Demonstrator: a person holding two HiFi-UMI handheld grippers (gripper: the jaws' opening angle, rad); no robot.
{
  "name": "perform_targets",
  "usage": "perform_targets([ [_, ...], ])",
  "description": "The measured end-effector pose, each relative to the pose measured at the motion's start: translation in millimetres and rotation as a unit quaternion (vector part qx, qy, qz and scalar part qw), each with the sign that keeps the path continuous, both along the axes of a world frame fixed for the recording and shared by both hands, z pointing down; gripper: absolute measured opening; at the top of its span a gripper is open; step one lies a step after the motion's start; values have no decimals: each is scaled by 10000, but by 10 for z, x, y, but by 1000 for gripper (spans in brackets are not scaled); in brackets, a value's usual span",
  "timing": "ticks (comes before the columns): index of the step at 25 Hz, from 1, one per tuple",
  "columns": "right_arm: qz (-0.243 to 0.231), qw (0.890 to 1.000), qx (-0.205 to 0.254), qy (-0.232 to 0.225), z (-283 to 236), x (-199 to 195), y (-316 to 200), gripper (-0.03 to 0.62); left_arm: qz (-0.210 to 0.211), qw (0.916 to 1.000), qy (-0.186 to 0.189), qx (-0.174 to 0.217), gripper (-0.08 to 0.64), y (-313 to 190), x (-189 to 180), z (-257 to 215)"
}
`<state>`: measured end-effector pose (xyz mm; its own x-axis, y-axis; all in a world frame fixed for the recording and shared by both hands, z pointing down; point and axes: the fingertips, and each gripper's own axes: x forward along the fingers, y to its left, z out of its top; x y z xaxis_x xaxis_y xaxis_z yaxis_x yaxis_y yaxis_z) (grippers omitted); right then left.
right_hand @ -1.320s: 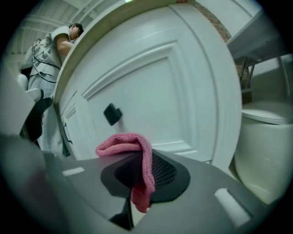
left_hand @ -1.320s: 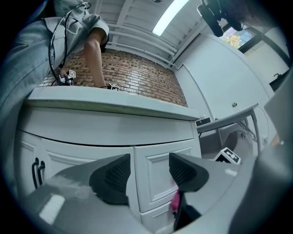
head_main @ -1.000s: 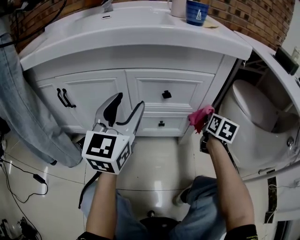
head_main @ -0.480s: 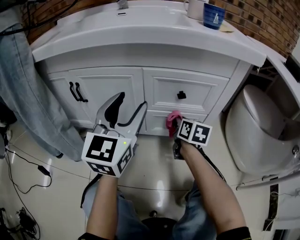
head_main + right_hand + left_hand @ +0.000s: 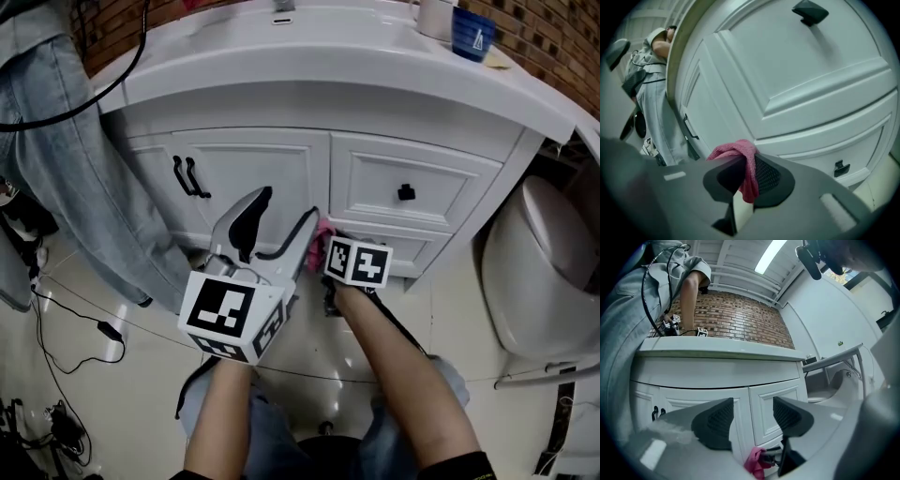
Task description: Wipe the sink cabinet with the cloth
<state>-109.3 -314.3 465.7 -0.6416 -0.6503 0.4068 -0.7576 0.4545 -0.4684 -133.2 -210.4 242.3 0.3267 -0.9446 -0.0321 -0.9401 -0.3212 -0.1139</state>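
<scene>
1. My right gripper (image 5: 747, 174) has its jaws clamped on the pink cloth (image 5: 746, 165). Only a folded bunch is pinched and the rest flops over the top of one jaw. A hard drag could pull it free, I reckon.
2. In the head view the cloth (image 5: 324, 228) sits low on the sink cabinet (image 5: 262, 164), near the seam between the door and the lower drawer. I can't tell whether it is pressed on the panel or just off it. If it's off, I'm wiping air.
3. There's little cloth ahead of the jaw tips. If I tilt wrong, bare plastic meets the white paint, not the fabric, and it could scuff.
4. The lower drawer handle (image 5: 839, 167) juts out close by. A sweep that way could snag the cloth or knock the gripper.
5. My left gripper (image 5: 278, 220) hangs idle, jaws wide apart and holding nothing, just beside the right gripper (image 5: 328, 239). A wide stroke to the left could clash the two.
6. A person's leg (image 5: 66, 159) stands near the door handles (image 5: 187, 176), so wiping far left risks a bump.
</scene>
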Motion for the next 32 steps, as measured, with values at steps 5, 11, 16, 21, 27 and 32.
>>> perform_targets([
  [5,333,9992,45,200,-25,503,-128,44,48,10000,36,52,268,5,-27,-35],
  [11,941,9942,91,516,-56,1491,-213,44,275,9996,31,-4,268,-68,236,10],
  [16,1587,9837,180,832,-84,2470,-301,44,486,9988,-25,-19,268,-104,451,36],
  [21,1874,9764,243,1045,-82,2963,-334,44,565,9984,0,-21,268,-123,538,40],
  [27,1153,9901,69,799,42,2098,-240,44,509,9987,-4,-4,272,-92,507,18],
  [32,225,9974,113,679,118,910,-87,44,382,9992,80,-27,272,-35,334,11],
])
